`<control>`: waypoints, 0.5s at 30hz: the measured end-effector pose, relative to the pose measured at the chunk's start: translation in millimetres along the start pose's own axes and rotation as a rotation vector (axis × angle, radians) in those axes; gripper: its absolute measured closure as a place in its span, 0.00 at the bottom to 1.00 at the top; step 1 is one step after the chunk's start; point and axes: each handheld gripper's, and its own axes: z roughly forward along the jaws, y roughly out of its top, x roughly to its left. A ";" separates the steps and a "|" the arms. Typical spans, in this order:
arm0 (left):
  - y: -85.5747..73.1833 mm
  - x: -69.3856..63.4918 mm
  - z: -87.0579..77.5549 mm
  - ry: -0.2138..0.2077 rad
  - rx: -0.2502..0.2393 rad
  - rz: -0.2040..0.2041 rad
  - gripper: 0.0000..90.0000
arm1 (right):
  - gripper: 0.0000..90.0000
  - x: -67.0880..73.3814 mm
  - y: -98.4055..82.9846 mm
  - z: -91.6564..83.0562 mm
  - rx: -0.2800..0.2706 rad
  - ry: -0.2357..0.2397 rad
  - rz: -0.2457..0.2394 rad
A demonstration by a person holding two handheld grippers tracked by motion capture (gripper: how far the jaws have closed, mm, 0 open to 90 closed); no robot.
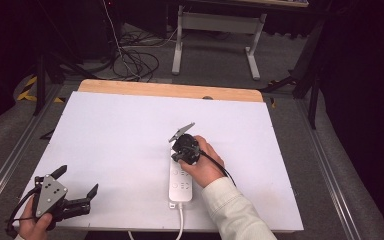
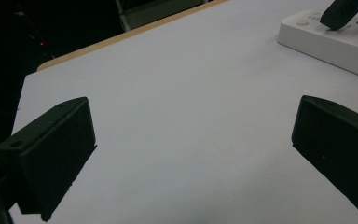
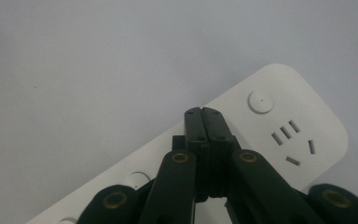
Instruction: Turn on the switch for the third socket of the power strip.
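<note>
A white power strip (image 1: 181, 186) lies on the white board, its cord running off the near edge. My right gripper (image 1: 179, 158) points down at the strip's far end. In the right gripper view its jaws (image 3: 203, 113) are shut with nothing between them, tips over the power strip (image 3: 284, 140) beside a round button (image 3: 262, 101) and a socket. My left gripper (image 1: 78, 180) rests at the board's near left corner. Its jaws stand wide open and empty (image 2: 193, 140), and the power strip (image 2: 340, 44) lies off to their right.
The white board (image 1: 130, 130) sits on a wooden table whose edge (image 1: 170, 90) shows at the back. Behind the table are cables on the floor (image 1: 135, 62) and a white desk frame (image 1: 215, 30). Metal rails run along both sides.
</note>
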 end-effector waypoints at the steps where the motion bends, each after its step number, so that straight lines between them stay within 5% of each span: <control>1: 0.1 0.3 -0.1 0.003 0.001 0.005 0.00 | 1.00 0.2 -0.2 0.1 -0.002 0.001 0.004; 15: -0.1 -1.0 0.4 0.000 0.000 -0.001 0.00 | 1.00 0.0 -4.1 1.1 -0.010 0.005 0.028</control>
